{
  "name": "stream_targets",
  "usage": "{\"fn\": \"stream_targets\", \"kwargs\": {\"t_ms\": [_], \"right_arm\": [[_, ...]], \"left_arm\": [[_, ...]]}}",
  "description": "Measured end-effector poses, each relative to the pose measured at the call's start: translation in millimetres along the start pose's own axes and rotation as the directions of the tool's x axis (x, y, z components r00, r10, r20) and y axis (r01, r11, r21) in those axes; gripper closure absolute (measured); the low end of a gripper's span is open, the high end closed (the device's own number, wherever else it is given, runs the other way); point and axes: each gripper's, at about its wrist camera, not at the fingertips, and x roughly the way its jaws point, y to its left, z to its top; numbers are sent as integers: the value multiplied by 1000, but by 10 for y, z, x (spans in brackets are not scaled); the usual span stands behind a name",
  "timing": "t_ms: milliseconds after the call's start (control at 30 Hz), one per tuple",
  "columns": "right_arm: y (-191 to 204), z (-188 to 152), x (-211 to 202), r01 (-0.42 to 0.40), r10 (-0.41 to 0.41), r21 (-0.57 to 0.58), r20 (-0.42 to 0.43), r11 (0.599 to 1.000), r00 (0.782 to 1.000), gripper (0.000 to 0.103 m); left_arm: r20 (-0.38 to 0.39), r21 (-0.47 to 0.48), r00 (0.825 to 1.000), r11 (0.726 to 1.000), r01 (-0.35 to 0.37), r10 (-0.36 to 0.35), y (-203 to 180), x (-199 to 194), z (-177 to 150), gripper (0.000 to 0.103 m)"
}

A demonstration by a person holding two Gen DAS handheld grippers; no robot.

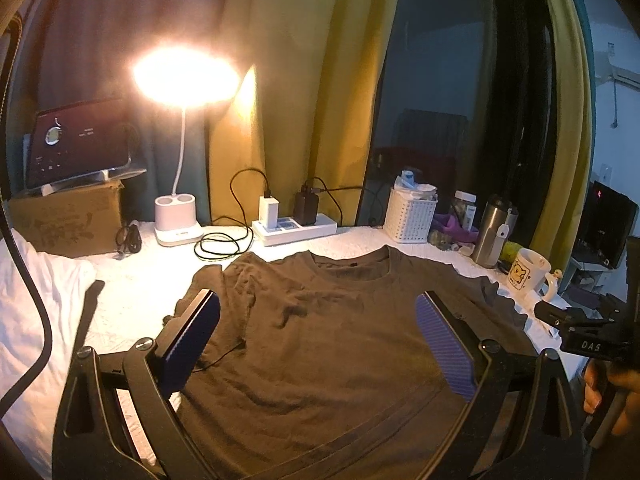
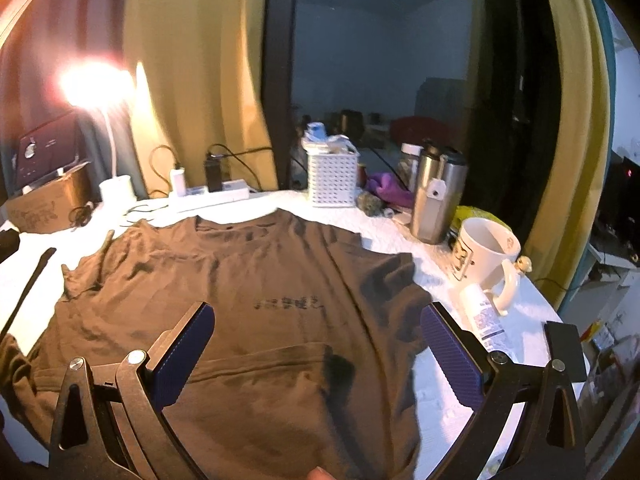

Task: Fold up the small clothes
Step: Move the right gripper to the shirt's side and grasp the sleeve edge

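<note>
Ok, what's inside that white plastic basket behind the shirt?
The white basket holds a blue-capped item and white packaging poking above its rim. Its perforated walls hide whatever sits lower. The brown T-shirt lies flat in front of it.

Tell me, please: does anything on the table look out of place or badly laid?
Two things. The brown T-shirt is not fully flat: its left sleeve is wrinkled and bunched. A small white bottle lies on its side beside the white mug, near the shirt's right sleeve. Nothing looks spilled or damaged.
</note>
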Motion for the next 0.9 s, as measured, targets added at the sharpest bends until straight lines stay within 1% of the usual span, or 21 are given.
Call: {"fn": "stream_targets", "kwargs": {"t_ms": [200,433,667,800,867,900], "right_arm": [[-302,10,231,38,-37,25,-39,999,999,0],[-581,64,553,55,-53,27,-81,998,995,0],[-780,152,950,56,-54,18,-118,998,992,0],[-874,214,1213,51,-48,12,-140,999,989,0],[-901,250,1364,47,-46,3,-153,999,987,1],[-916,259,1418,46,-46,0,-159,999,986,3]], "left_arm": [[-47,6,999,1000,11,-11,-140,261,26,6],[-95,5,995,1000,3,-3,-280,569,61,6],[-130,13,991,999,-30,32,-374,866,105,6],[-150,12,987,998,-58,59,-361,1018,130,6],[-163,14,983,997,-79,80,-344,1120,143,6],[-168,12,982,996,-83,84,-344,1153,143,6]]}}
